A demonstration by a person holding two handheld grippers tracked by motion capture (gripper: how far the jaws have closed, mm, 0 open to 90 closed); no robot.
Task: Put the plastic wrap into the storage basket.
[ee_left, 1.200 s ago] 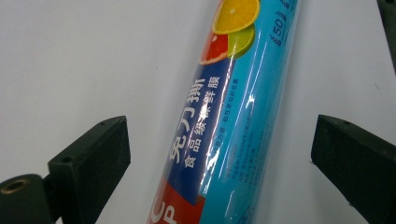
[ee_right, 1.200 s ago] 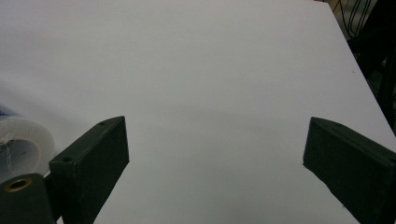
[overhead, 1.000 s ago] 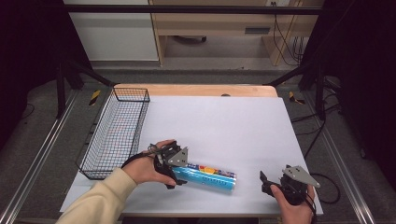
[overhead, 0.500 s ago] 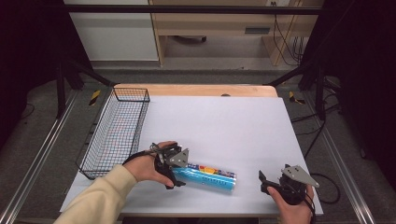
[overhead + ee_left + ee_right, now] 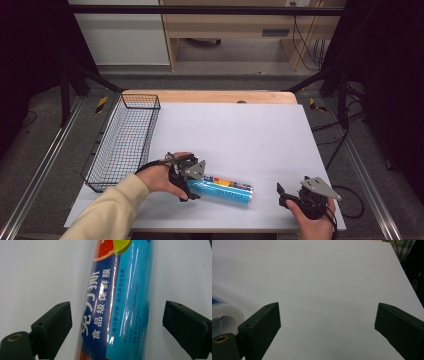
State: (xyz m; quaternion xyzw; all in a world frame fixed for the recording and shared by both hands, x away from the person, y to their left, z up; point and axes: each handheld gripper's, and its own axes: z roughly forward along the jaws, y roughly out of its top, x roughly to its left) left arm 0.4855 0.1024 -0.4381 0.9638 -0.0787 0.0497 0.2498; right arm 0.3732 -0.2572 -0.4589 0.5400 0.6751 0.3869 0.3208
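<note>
Blue and glossy, the roll of cling film (image 5: 221, 188) is lying on its side on the white table (image 5: 250, 135), near the near edge and a little left of centre, with its long axis running left to right. The left gripper (image 5: 187, 180) is sitting at the roll's left end, and in the left gripper view its two black jaws are standing wide apart, one on each side of the printed wrapper (image 5: 117, 302), with clear white table showing between each pad and the film; nothing is being gripped. The wire basket (image 5: 125, 140) is standing along the left side of the table, just beyond the hand holding that gripper. The right gripper (image 5: 287, 195) is waiting near the right front corner, well apart from the roll, its jaws also spread wide over bare table, with the roll's open end (image 5: 223, 315) showing at the left edge of its view. The step in hand is probably closing on the roll. To do it well, the person should be centring the cylinder between the pads, since it is sitting closer to the left one, squaring the jaws across the roll's axis, and closing gently, because the slick wrapper could slip or roll away.
</note>
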